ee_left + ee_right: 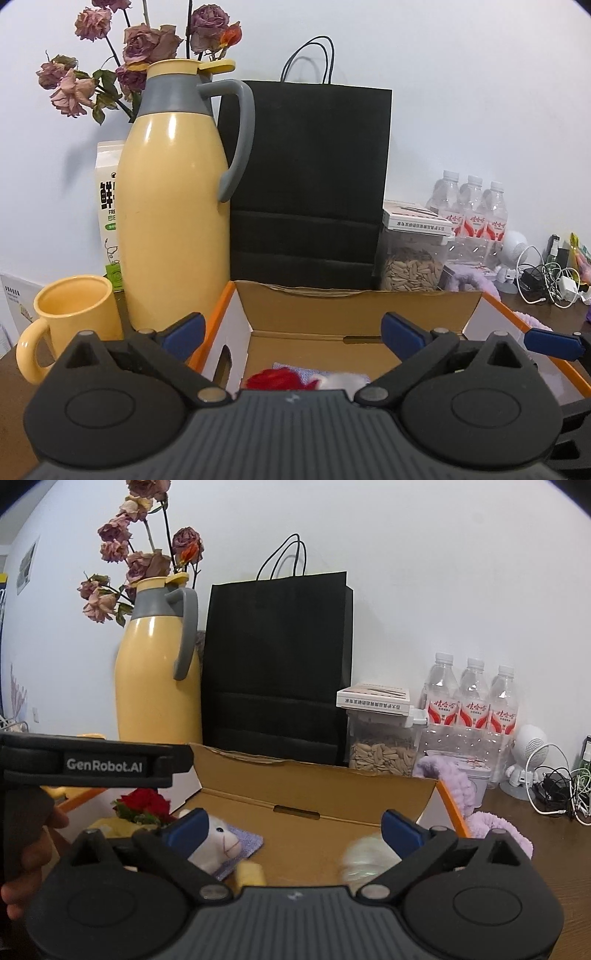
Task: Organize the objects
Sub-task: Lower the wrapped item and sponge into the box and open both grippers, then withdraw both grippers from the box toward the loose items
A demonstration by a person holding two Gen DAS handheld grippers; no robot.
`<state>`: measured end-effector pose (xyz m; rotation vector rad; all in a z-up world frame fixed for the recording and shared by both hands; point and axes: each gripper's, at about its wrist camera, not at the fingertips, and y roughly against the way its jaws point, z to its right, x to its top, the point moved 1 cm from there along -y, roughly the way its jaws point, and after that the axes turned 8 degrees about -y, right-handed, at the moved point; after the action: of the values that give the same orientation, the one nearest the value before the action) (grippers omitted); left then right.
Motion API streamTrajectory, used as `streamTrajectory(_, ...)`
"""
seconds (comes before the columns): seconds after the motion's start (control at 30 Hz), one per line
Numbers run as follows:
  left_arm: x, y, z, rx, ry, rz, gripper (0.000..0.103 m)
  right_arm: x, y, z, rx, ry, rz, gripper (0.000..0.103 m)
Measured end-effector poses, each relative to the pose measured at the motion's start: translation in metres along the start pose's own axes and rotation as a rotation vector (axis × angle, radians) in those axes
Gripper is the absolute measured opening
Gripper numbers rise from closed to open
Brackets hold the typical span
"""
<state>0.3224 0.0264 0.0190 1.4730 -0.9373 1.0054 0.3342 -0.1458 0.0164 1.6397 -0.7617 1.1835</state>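
Note:
An open cardboard box [317,314] with orange-edged flaps sits in front of both grippers. My left gripper [293,334] stands open over the box, its blue pads [184,332] wide apart and touching nothing. Below it lie a red flower [275,378], something white [343,380] and a bluish cloth [295,369]. My right gripper [293,830] is also open above the box [314,786]. A white plush toy [221,843] lies on a purple cloth [247,840] by its left pad. A blurred clear object [364,856] is near its right pad, and a red flower [146,805] lies further left.
A yellow thermos jug [173,206], yellow mug [70,321], black paper bag [306,177] and dried roses [140,44] stand behind the box. A seed jar [382,746], water bottles [472,701], purple fluffy cloth [491,823] and tangled cables [561,794] are at the right. A hand [22,849] holds the left gripper's body [85,764].

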Motion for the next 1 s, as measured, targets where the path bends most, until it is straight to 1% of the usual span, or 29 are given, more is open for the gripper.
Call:
streamTrajectory(0.13,-0.001,0.006,0.000,0.012,0.006,0.018,0.103,0.000,0.005,-0.003,-0.006,0.011,0.012,0.101)
streamTrajectory(0.17,-0.002,0.008,0.000,0.019,0.004,0.022,0.103,0.000,0.006,-0.005,-0.007,0.020,0.013,0.103)
streamTrajectory(0.33,-0.009,0.022,-0.005,0.027,0.020,0.022,0.103,-0.004,0.018,-0.014,-0.011,0.074,0.022,0.103)
streamTrajectory(0.47,-0.014,0.037,-0.009,0.043,0.033,0.025,0.103,-0.006,0.031,-0.020,-0.009,0.092,0.030,0.103)
streamTrajectory(0.67,-0.024,0.062,-0.009,0.043,0.033,0.028,0.103,-0.013,0.056,-0.023,-0.015,0.102,0.036,0.103)
streamTrajectory(0.87,-0.037,0.082,-0.005,0.036,0.010,0.000,0.103,-0.028,0.088,-0.023,-0.040,0.091,0.054,0.103)
streamTrajectory(1.0,-0.047,0.096,-0.004,0.016,-0.013,-0.018,0.103,-0.042,0.107,-0.020,-0.044,0.079,0.038,0.103)
